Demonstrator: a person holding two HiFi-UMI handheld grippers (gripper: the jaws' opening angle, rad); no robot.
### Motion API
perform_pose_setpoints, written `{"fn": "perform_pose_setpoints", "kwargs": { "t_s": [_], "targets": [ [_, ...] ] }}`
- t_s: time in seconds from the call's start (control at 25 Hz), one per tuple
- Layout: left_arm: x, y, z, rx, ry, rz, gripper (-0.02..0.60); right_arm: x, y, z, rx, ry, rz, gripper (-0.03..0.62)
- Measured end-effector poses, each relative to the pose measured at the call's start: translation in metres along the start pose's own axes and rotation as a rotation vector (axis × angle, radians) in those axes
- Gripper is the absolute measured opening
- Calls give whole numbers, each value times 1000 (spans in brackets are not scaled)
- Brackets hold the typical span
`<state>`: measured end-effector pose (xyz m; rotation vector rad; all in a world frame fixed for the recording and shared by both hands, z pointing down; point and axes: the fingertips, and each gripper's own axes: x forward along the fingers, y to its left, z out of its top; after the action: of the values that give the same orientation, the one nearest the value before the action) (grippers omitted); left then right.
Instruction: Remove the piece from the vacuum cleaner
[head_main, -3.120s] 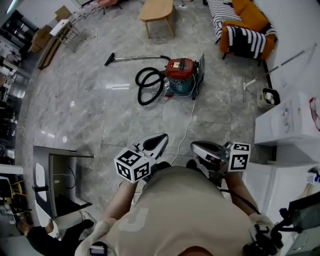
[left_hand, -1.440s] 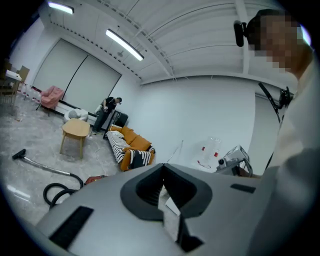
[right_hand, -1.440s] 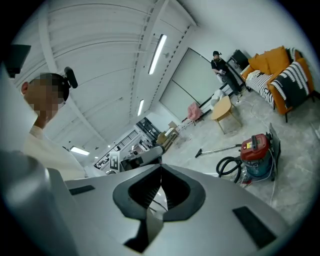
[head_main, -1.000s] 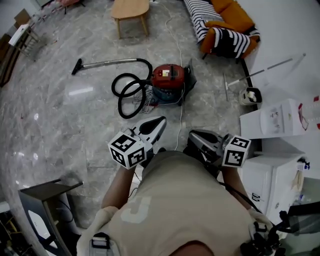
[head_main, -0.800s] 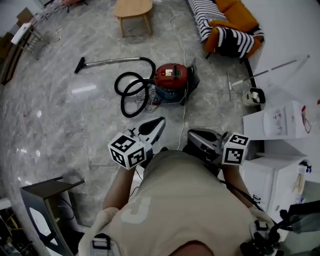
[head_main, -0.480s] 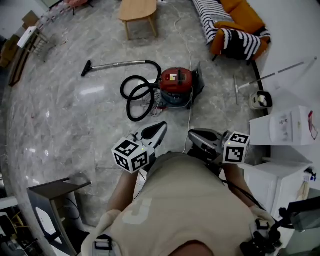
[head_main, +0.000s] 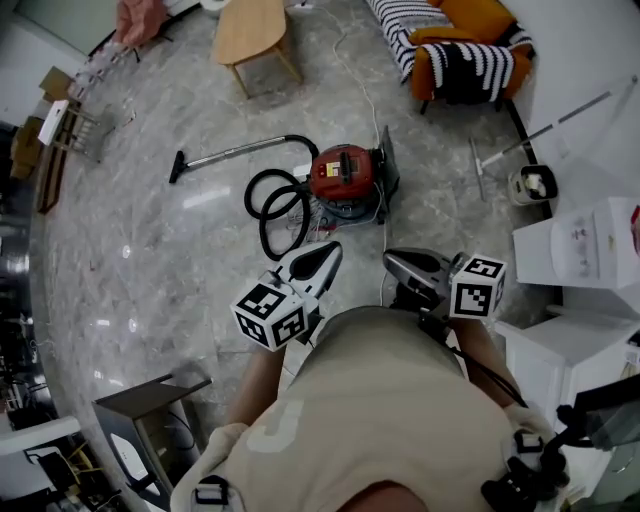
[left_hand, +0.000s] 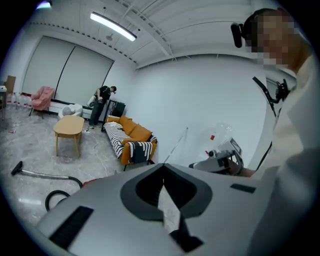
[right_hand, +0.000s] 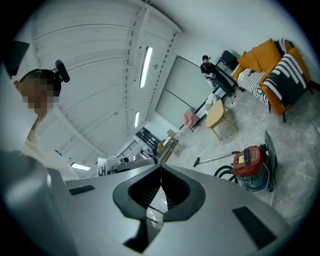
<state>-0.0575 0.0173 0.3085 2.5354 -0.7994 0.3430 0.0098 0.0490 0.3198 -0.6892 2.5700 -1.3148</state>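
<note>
The vacuum cleaner (head_main: 342, 172) stands on the floor (head_main: 150, 260), a glossy grey marbled stone, far ahead of both tongs and well apart from them. Its body is a squat drum with a shiny red lid over a bluish-grey lower part. A ribbed black hose (head_main: 272, 205) lies in loose loops on the floor to its left. It runs on into a straight metal wand (head_main: 240, 152) that ends in a black floor nozzle (head_main: 178, 166) farther left. A thin white cable (head_main: 372, 105) trails across the floor from the far side toward the drum.

The left tongs (head_main: 333, 250) are together: smooth grey shells whose black-lined tips meet in a point, with nothing between them, as the left gripper view (left_hand: 163, 169) confirms. The right tongs (head_main: 390, 257) are likewise closed and empty in the right gripper view (right_hand: 161, 170). Each carries a white marker cube (head_main: 272, 315) printed with black squares.

At the far side stand an oval pale-wood table (head_main: 250, 30) and an orange sofa (head_main: 480, 15) draped with a black-and-white striped throw (head_main: 480, 60).
</note>
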Motion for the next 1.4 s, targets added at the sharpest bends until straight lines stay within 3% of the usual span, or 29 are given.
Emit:
{"fn": "perform_pose_setpoints", "kwargs": {
  "t_s": [0.12,0.24,0.36,0.6,0.84,1.16,1.32,1.4],
  "targets": [
    [33,-18,11,26,1,-2,5,-21,-26,16,-60,35,-35,3],
    [59,-33,18,87,21,-4,5,-35,-50,32,-266,83,-145,3],
    [80,-35,22,120,42,46,5,-42,-63,38,-368,133,-153,3],
    [103,-30,27,158,75,86,5,-58,-81,42,-343,154,-129,3],
    [123,-8,35,220,97,75,5,-79,-112,59,-241,76,-236,3],
    [143,37,52,154,67,-36,5,-58,-132,76,-236,91,-378,3],
    [138,77,67,132,41,-58,5,-16,-131,81,-298,181,-409,3],
    [130,98,73,70,16,-91,5,12,-125,81,-354,236,-387,3]
  ]
}}
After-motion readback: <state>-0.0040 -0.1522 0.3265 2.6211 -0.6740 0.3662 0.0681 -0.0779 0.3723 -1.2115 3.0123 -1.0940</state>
